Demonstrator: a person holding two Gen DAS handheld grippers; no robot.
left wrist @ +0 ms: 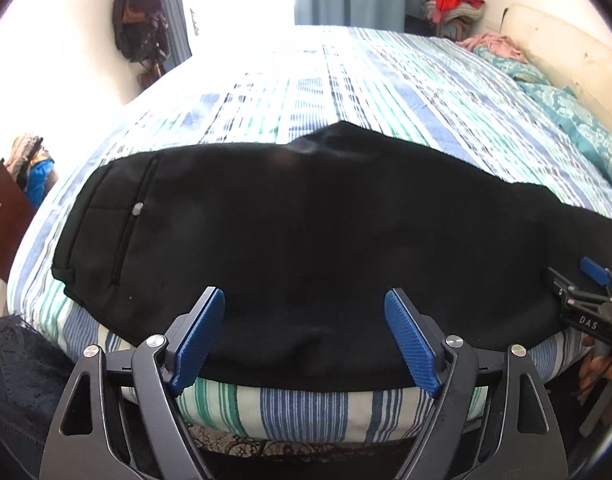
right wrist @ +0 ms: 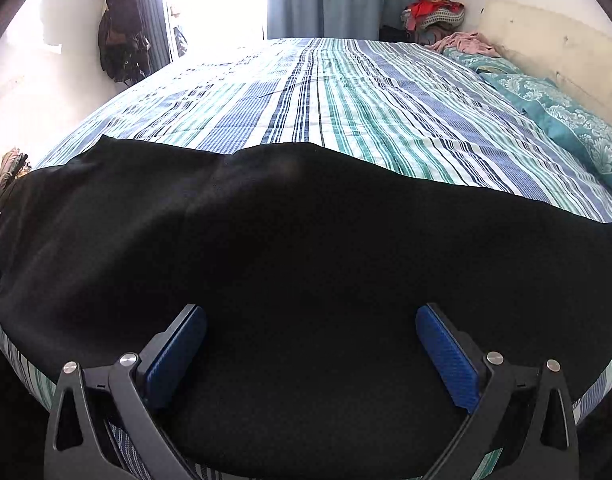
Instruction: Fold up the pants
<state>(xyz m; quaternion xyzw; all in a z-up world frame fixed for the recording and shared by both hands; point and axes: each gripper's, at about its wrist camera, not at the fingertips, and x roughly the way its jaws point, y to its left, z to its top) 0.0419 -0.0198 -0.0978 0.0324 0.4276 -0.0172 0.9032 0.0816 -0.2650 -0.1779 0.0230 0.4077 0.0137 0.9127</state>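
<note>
Lying flat along the near edge of the bed (right wrist: 346, 92), black pants (left wrist: 306, 240) stretched crosswise, waistband and pocket end toward the left corner, legs running off toward the right corner. Looking already doubled leg over leg, judging by the single broad band of cloth with a small peak at the far edge; hard to confirm, the fabric being so dark. Sitting close to the near edge most likely to keep the cloth within easy reach of both tools and to leave the striped sheet beyond it free for smoothing.

Hovering just over the middle of the cloth, near the edge, left gripper (left wrist: 305, 304) with jaws spread apart and nothing caught between the blue pads (left wrist: 198, 340). Hovering over the leg end, right gripper (right wrist: 311, 322), jaws spread as wide as they go, likewise gripping nothing; showing also at the right border of the left wrist view. Both tilting down toward the fabric, probably lining up for a pinch on the near hem.

Judging the next fold as bringing the leg end across toward the waistband. Risking a slip of the lower layer if only the top one gets pinched.

Resting along the headboard side, teal pillows (right wrist: 566, 120), well apart from the pants.
</note>
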